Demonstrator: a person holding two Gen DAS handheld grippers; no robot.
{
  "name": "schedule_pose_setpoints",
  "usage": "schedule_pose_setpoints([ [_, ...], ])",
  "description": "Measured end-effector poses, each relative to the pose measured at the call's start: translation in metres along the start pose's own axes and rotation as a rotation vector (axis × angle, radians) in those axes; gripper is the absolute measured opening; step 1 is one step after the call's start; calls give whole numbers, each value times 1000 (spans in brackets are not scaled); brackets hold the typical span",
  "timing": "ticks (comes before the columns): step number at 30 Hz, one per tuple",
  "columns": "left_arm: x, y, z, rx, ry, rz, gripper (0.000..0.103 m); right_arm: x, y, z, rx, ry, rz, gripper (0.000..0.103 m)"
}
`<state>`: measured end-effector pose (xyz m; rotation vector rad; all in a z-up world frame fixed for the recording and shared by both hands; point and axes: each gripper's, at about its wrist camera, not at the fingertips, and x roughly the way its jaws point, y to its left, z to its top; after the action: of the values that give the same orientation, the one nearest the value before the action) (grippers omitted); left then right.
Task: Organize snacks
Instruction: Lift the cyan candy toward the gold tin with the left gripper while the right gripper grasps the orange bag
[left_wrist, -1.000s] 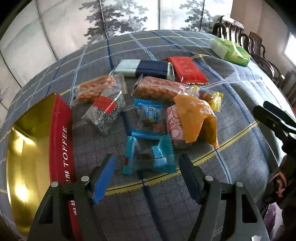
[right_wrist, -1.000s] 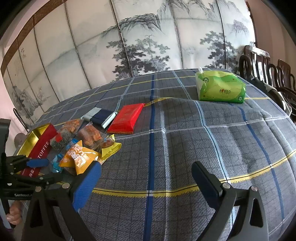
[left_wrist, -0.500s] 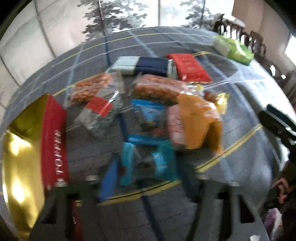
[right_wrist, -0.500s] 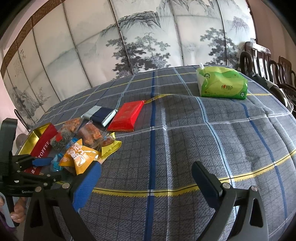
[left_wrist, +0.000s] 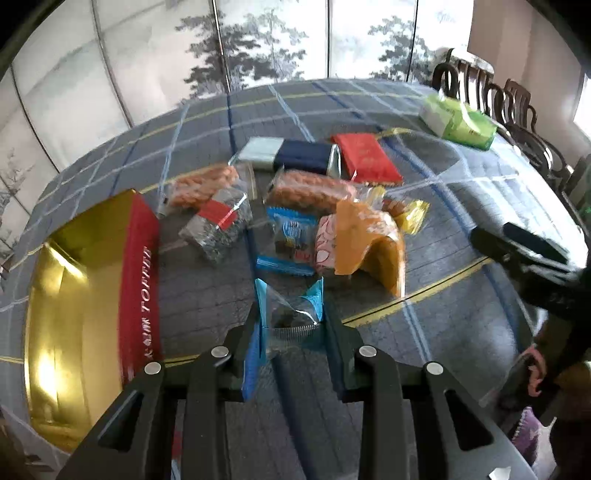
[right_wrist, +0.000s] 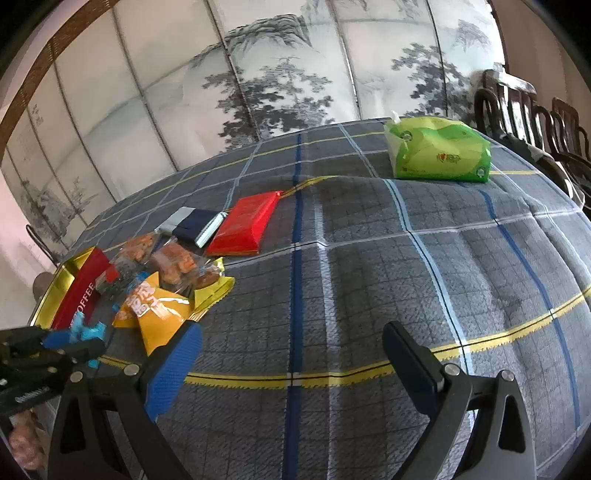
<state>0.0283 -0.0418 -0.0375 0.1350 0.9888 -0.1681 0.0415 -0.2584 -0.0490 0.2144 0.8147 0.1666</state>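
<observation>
My left gripper (left_wrist: 291, 325) is shut on a small blue-and-clear snack packet (left_wrist: 290, 306) and holds it just above the cloth, right of the open gold toffee tin (left_wrist: 85, 295) with its red wall. Beyond lie several snacks: an orange bag (left_wrist: 369, 240), a blue wafer pack (left_wrist: 290, 236), a seed bag (left_wrist: 216, 229), peanut bags (left_wrist: 310, 190), a red pack (left_wrist: 365, 157) and a navy pack (left_wrist: 304, 157). My right gripper (right_wrist: 291, 350) is open and empty over bare cloth, right of the pile. The left gripper (right_wrist: 70, 343) shows there with the packet.
A green tissue pack (right_wrist: 439, 153) sits at the far right of the checked tablecloth (right_wrist: 369, 277). Dark wooden chairs (left_wrist: 517, 107) stand past the table's right edge. A painted folding screen (right_wrist: 277, 74) stands behind the table.
My left gripper has moved forward and shut on the blue packet, then lifted it slightly. The right gripper has barely moved.
</observation>
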Motion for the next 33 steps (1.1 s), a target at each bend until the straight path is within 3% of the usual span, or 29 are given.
schedule_pose_setpoints([
  [8,-23,3,1,-9,-30,-4,28,-7,3,-3,-26,-9,38,100],
  [19,-43,16,3,-35,-65,5,28,-30,58,-1,-306,-36,154,100],
  [33,-69,64,7,-117,-105,35,28,-21,90,6,-432,-7,206,100],
])
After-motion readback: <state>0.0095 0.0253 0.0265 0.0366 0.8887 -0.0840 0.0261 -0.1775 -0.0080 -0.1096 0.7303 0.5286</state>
